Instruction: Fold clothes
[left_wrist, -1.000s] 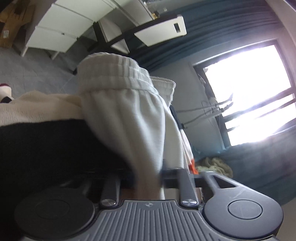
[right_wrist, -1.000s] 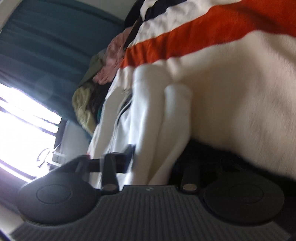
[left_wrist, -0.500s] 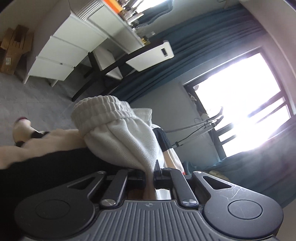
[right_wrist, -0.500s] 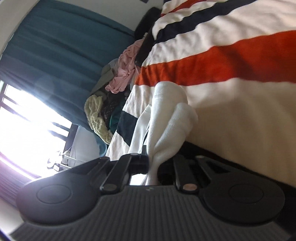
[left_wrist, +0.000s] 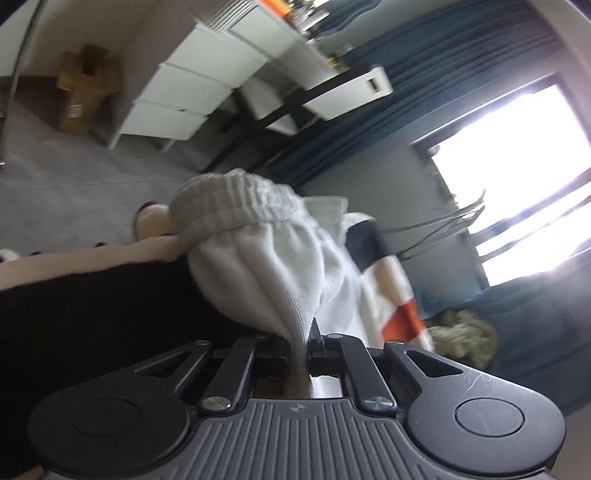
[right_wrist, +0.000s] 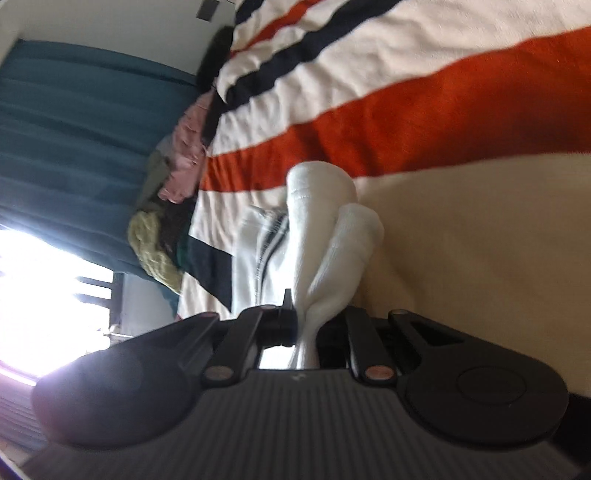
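- In the left wrist view, the left tool (left_wrist: 298, 341) is seen clamped tight on a pinch of the white garment (left_wrist: 266, 258), with the cloth squeezed between its two jaws.
- The ribbed elastic waistband (left_wrist: 221, 206) of the garment is bunched up ahead of the left tool, and the fabric fans out from the pinch point toward it.
- A black and cream cloth (left_wrist: 92, 288) is seen to the left of the garment, touching it at the waistband.
- A striped blanket (left_wrist: 388, 291) in cream, navy and orange is seen just behind the garment on the right.
- A white chest of drawers (left_wrist: 192, 85), a cardboard box (left_wrist: 83, 92) on the grey floor, teal curtains (left_wrist: 424, 62) and a bright window (left_wrist: 517, 177) are seen in the background.
- In the right wrist view, the right tool (right_wrist: 304, 330) is closed on another fold of the same white garment (right_wrist: 325, 229), with two rounded folds rising from between the jaws.
- The garment is held just above the striped blanket (right_wrist: 443, 103), which covers the bed; whether the folds touch it cannot be told.
- A heap of clothes (right_wrist: 170, 192), pink, dark and pale green, is piled at the far edge of the bed near the curtains (right_wrist: 74, 129).
- A dark striped trim (right_wrist: 269, 240) is seen on the garment to the left of the folds.
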